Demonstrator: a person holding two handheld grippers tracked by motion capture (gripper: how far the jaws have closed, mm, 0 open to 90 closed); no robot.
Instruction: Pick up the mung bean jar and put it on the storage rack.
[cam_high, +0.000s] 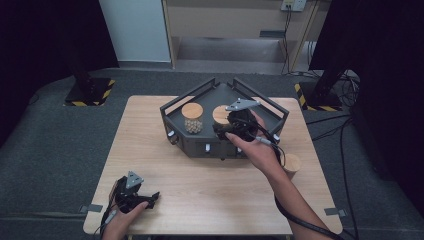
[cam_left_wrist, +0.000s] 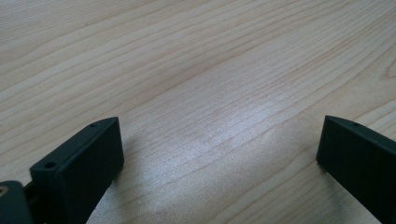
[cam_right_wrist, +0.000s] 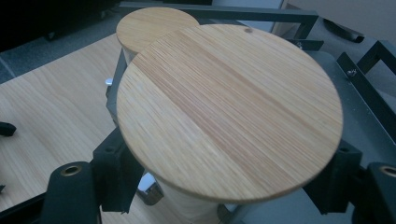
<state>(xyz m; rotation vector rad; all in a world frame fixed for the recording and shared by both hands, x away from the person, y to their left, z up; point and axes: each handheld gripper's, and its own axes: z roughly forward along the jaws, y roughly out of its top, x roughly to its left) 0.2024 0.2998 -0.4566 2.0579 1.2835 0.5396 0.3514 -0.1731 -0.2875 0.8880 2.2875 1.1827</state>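
The right tongs (cam_right_wrist: 229, 182) are clamped on a jar with a round wooden lid (cam_right_wrist: 229, 112); the two black jaws press on the jar body just under the lid rim, one on each side. In the high view the right tongs (cam_high: 235, 126) hold this jar over the dark grey tray (cam_high: 200, 145) at the far middle of the bench (cam_high: 200, 185). A second lidded jar (cam_high: 192, 118), with pale round pieces inside, stands in the tray just beside the held one. A third jar (cam_high: 291, 163) stands on the bench near the right forearm, partly covered by it.

The left tongs (cam_high: 137, 197) rest at the near left of the bench, jaws apart, with bare wood between them.

Step in hand, as judged: transfer of the held jar at the tray. Whether it is being set in or lifted out cannot be told. The next move calls for an upright jar and clearance from the neighbouring jar and the tray rails.

The lid hides the held jar's contents and base.
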